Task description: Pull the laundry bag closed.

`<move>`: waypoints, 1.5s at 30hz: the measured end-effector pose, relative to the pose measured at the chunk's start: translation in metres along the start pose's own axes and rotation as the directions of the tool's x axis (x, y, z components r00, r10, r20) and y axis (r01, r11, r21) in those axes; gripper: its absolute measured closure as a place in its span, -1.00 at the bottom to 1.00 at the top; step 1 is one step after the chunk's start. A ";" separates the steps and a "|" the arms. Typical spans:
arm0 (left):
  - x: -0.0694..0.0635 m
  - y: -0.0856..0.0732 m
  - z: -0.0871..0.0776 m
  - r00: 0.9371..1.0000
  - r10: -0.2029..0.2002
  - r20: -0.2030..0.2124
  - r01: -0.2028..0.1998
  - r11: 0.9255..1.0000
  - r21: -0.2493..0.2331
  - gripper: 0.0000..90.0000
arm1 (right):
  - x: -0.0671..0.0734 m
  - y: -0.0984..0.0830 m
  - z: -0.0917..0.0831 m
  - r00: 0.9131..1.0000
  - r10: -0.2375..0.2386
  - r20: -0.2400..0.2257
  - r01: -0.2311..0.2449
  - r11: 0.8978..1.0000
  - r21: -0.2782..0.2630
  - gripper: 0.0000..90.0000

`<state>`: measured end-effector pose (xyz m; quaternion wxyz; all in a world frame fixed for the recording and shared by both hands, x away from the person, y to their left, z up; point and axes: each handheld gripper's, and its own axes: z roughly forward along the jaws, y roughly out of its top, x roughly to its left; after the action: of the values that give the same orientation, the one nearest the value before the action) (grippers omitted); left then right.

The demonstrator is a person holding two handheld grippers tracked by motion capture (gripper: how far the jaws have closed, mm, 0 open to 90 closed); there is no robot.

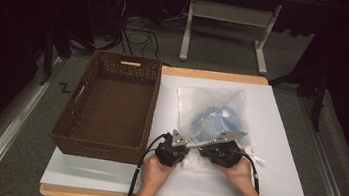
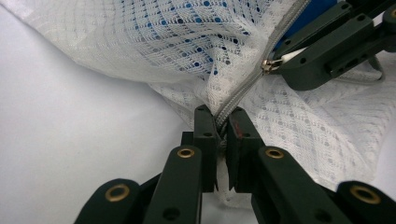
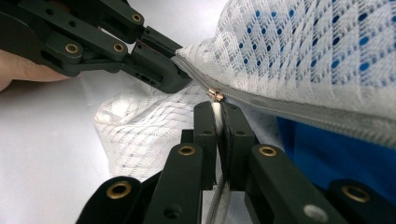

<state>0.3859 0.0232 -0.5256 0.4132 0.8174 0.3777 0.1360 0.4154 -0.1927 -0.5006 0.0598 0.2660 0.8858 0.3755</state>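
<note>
A white mesh laundry bag [image 1: 213, 118] with something blue inside lies on the white tabletop, right of centre. In the left gripper view my left gripper [image 2: 219, 119] is shut on the end of the bag's grey zipper [image 2: 243, 91]. My right gripper [image 3: 217, 112] is shut on the white pull tab [image 3: 217, 109] of the zipper slider [image 3: 215, 94]. Both grippers meet at the bag's near edge, left gripper [image 1: 176, 146] and right gripper [image 1: 216, 147] side by side. The blue cloth [image 3: 336, 154] shows through the bag's mouth, below the zipper.
A brown wicker basket [image 1: 101, 142] stands on the left part of the table, with nothing in it. The white board [image 1: 281, 156] has free room right of the bag. A desk frame and cables sit on the floor beyond.
</note>
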 end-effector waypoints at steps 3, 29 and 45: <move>0.000 0.000 0.000 1.000 0.000 0.000 0.000 1.000 0.000 0.86 | -0.001 -0.001 -0.001 1.000 0.006 -0.002 -0.006 1.000 0.007 0.93; 0.001 0.000 0.000 1.000 -0.004 0.008 0.004 1.000 -0.001 0.86 | -0.003 -0.008 -0.005 1.000 0.022 0.001 -0.022 1.000 -0.003 0.93; 0.003 0.000 0.000 1.000 -0.021 0.021 0.021 1.000 -0.005 0.90 | -0.006 -0.011 -0.011 0.999 0.027 0.019 -0.027 1.000 -0.005 0.93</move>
<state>0.3875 0.0252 -0.5260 0.4207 0.8136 0.3818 0.1240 0.4127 -0.2091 -0.5010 0.0638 0.2812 0.8807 0.3759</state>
